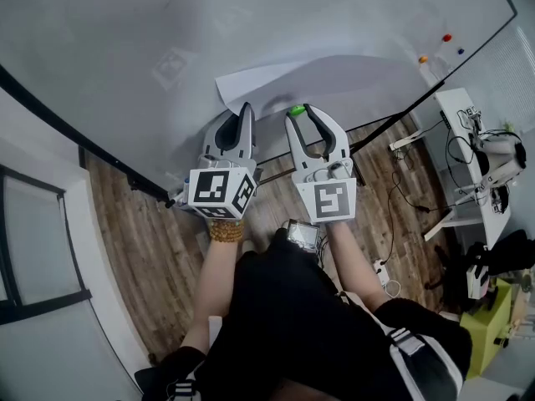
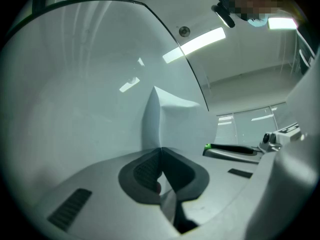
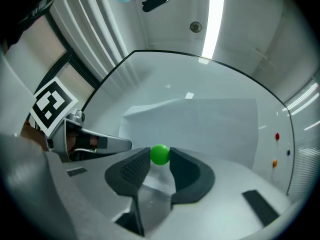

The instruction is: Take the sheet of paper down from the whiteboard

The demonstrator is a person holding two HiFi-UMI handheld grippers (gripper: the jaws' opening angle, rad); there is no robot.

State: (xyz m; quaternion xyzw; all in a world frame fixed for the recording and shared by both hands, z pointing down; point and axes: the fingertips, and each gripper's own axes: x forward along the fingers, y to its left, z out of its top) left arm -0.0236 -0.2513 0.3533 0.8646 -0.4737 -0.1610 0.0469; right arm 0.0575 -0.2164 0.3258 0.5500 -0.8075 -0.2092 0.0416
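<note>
One sheet of paper on one whiteboard; left gripper clamps its edge; right gripper pinches one green magnet; three other magnets sit well apart.

Whiteboard partly beyond frame edges

The sheet of paper lies against the whiteboard. The left tool pinches the sheet's lower edge near its left corner. Just right of it, the right tool clamps a magnet at the same edge. Other small magnets sit on the board, well right of the sheet.
</note>
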